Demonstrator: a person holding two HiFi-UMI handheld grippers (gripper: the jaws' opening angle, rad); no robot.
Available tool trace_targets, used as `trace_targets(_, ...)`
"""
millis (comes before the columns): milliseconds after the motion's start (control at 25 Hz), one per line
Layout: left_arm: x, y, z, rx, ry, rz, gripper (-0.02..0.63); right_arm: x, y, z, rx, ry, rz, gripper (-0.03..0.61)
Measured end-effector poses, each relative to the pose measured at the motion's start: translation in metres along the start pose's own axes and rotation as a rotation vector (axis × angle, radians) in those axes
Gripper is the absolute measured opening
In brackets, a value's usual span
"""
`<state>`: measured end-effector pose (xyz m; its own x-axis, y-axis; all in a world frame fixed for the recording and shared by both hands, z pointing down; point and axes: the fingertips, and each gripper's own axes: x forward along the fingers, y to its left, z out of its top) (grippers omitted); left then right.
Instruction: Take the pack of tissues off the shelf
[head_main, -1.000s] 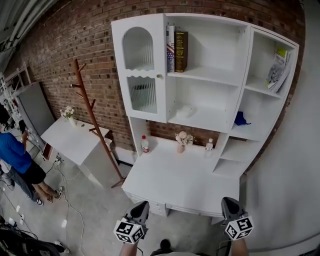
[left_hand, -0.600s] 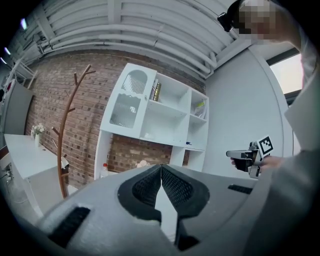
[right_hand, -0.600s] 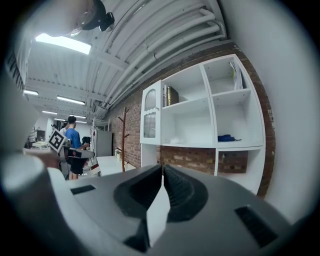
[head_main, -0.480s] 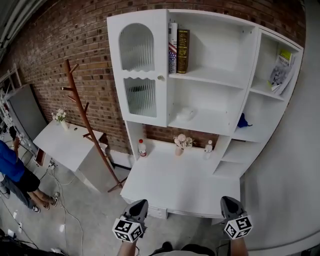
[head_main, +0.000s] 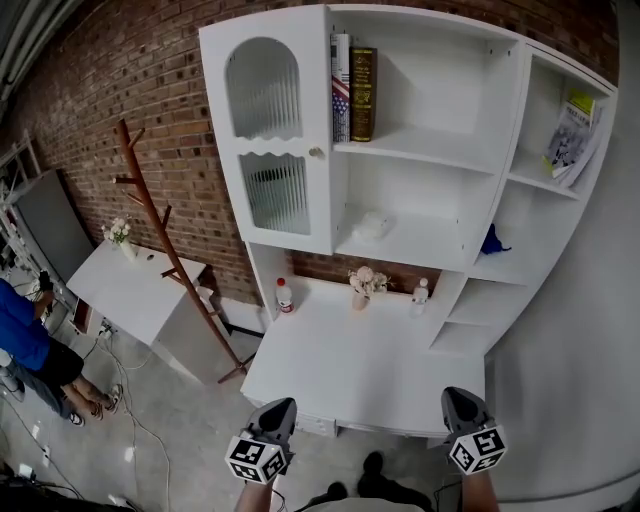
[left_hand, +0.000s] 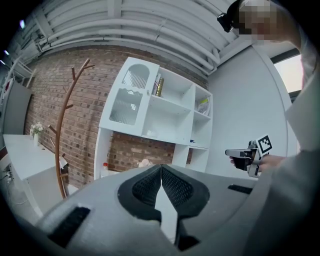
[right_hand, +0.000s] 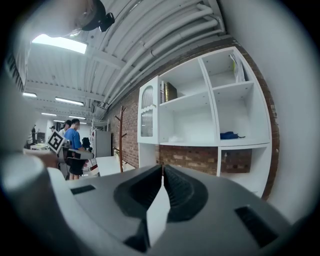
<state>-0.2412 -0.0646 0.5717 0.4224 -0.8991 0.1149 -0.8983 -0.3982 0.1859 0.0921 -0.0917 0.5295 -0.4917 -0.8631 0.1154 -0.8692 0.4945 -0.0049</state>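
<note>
We are seeing a white shelf unit (head_main: 440, 190) against a red-brown brick wall (head_main: 120, 80). We are noticing a white pack of tissues (head_main: 371, 224), a blue cloth (head_main: 492, 241), a dark brown book (head_main: 362, 95), a brown coat stand (head_main: 165, 240), and black-and-white square markers on the grey left gripper (head_main: 283, 408) and right gripper (head_main: 457, 398).

So, the shelf unit (head_main: 512, 140) is set against the brick wall (head_main: 130, 80) at the far side, with the desk top (head_main: 360, 370) built in under it. The pack of tissues (head_main: 371, 224) is parked on the middle shelf, right of the cabinet door (head_main: 270, 130); two books (head_main: 360, 95) are stood on the shelf above. A cloth (head_main: 491, 241) and, higher up, some magazines (head_main: 570, 140) are kept in the right-hand compartments. A bottle (head_main: 284, 295), a vase (head_main: 362, 287) and a small bottle (head_main: 421, 291) are lined up along the desk's far edge. A coat stand (head_main: 160, 240) and a side table (head_main: 135, 285) are placed left of the unit.
</note>
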Motion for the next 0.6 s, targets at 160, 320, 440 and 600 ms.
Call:
trace_targets(160, 0.014, 0.005, 0.005, 0.000, -0.003, 0.028, 0.026, 0.021, -0.009, 0.001, 0.003, -0.003, 0.029, 0.031)
trace_targets(320, 0.034, 0.005, 0.016, 0.020, -0.014, 0.049, 0.026, 0.042, -0.026, 0.008, 0.001, -0.010, 0.059, 0.031)
trace_targets(440, 0.053, 0.005, 0.024, 0.041, -0.020, 0.061, 0.026, 0.058, -0.040, 0.013, -0.007, -0.014, 0.079, 0.031)
trace_targets(600, 0.081, -0.002, 0.036, 0.083, -0.034, 0.059, 0.026, 0.076, -0.060, 0.017, -0.015, -0.015, 0.103, 0.031)
